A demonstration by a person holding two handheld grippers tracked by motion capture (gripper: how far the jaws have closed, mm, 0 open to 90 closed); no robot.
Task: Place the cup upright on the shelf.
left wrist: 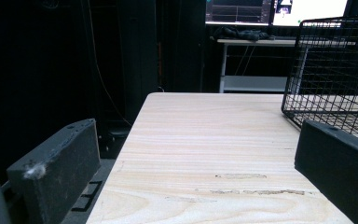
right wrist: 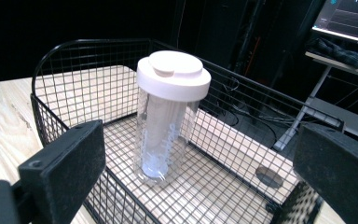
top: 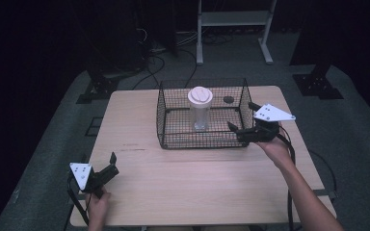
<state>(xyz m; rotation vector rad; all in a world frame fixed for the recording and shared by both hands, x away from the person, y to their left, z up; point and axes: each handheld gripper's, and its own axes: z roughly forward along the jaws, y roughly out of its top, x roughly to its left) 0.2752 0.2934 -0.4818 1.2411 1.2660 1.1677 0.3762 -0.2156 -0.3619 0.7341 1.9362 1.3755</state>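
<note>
- A clear plastic bottle (right wrist: 165, 135) with a wide white lid (right wrist: 173, 70) stands upright inside a black wire basket (top: 171, 129), near the middle of its mesh floor; faint lettering on its side is too blurred to read, and a pale insert inside it is hard to make out.
- The basket sits on the far half of a light wooden table (top: 197, 178); its near right corner is cut off behind the right gripper (top: 244, 120) in the high view.
- The right gripper hangs at the basket's right side, over the rim, jaws spread wide with nothing between them, pointing toward the bottle but apart from it; a grey three-cornered plate (top: 272, 113) rides on top.
- The right forearm (top: 308, 197) reaches in from the bottom right, hand wrapped around the gripper's body.
- The left gripper (top: 110, 163) sits low at the table's near left corner, well apart from the basket, jaws likewise parted and empty.
- Scuffed streaks (left wrist: 249, 191) mark the wood grain ahead of it.
- The room beyond is dark; a lit screen (left wrist: 277, 9) is cut off at the top edge.
</note>
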